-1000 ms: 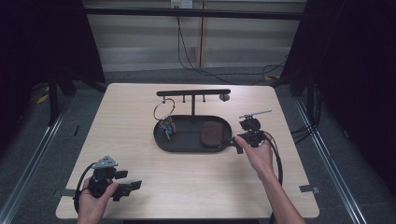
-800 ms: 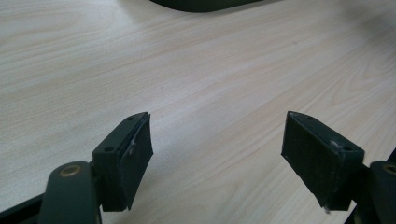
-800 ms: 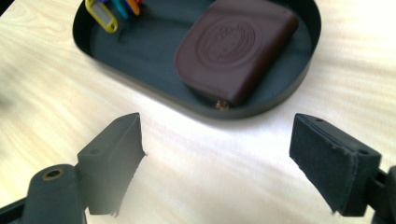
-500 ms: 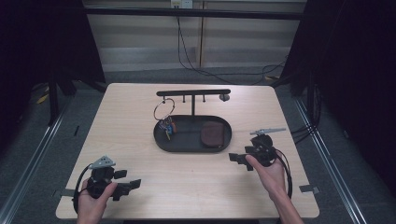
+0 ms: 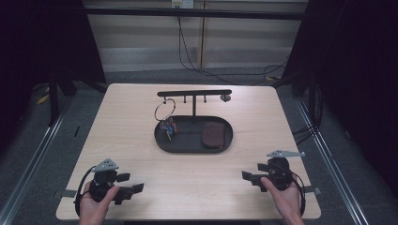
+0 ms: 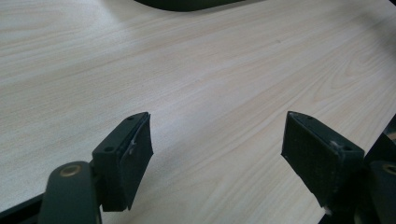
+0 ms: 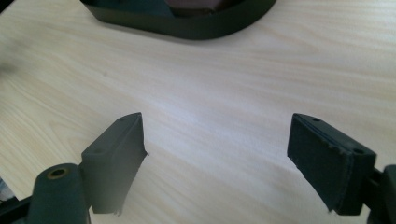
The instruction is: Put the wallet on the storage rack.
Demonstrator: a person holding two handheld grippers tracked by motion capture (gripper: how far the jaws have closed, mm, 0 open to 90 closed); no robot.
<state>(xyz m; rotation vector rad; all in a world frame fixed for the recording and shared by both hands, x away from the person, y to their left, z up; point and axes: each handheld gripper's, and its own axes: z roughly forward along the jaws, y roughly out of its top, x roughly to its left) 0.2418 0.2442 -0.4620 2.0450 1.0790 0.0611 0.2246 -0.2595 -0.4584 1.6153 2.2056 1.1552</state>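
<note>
A black oval tray [image 5: 187, 149] sits mid-table with a T-shaped stand [image 5: 195, 93] rising from it. A bunch of keys [image 5: 168, 126] hangs on a ring from the stand's left side. A brown wallet [image 5: 213, 135] lies flat in the tray's right half. My left gripper [image 5: 131, 183] rests at the front left of the table, open and empty [image 6: 217, 123]. At the front right, well short of the tray, my right gripper [image 5: 248, 180] is open with only bare wood between its jaws [image 7: 217, 122]. The tray's near rim [image 7: 196, 29] shows beyond it.
The light wooden table [image 5: 122, 140] has a knob [image 5: 225, 98] at the stand's right end. Cables [image 5: 206, 70] run over the grey floor behind. Metal rails [image 5: 328, 159] flank both sides, close to the right edge.
My right gripper has drawn back from the tray's right end to the front right of the table, empty. The wallet stays in the tray. The left gripper has not moved.
</note>
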